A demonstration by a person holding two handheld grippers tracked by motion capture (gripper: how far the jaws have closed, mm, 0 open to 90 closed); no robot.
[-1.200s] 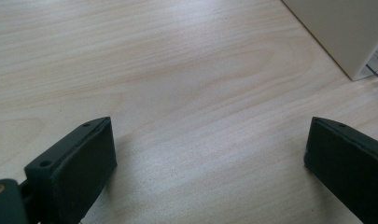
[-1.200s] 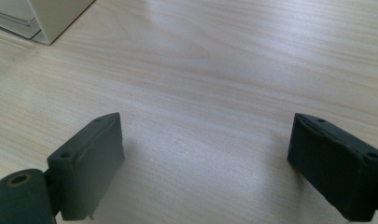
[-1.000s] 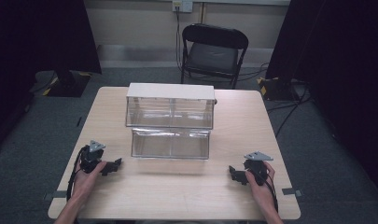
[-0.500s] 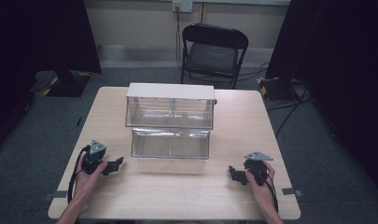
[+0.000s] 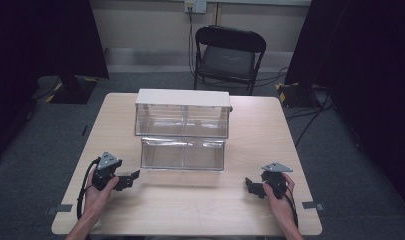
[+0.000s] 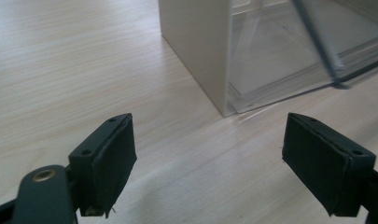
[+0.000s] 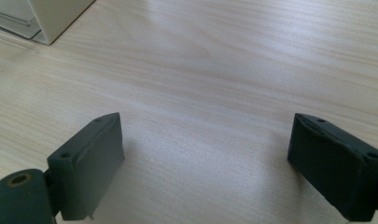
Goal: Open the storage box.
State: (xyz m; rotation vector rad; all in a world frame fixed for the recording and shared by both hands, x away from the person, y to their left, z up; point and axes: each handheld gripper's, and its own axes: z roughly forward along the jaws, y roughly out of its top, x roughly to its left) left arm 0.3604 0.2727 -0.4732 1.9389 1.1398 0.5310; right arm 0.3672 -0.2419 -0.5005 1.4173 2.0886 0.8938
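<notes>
You are working at a pale wooden table in a dim room, with a black folding chair beyond its far edge at about twelve o'clock and dark curtains to either side. At the table's centre stands the clear drawer unit with its white top, and its lower clear drawer is pulled out toward you, apparently empty. Your left gripper sits at about eight o'clock from the drawer, jaws spread wide with nothing between them; in the left gripper view the near corner of the unit lies just ahead, at roughly one o'clock from the open pads. Your right gripper rests at about four o'clock from the drawer, well apart from it, jaws likewise wide and empty, with bare tabletop ahead of them. Compared with a second ago, very little has changed: the left gripper has crept slightly inward toward the drawer's left end, while the right has kept its place and the drawer has not moved. That suggests you are only starting your approach; the drawer is untouched, and closing or handling it will likely need both grippers brought up to its front.
</notes>
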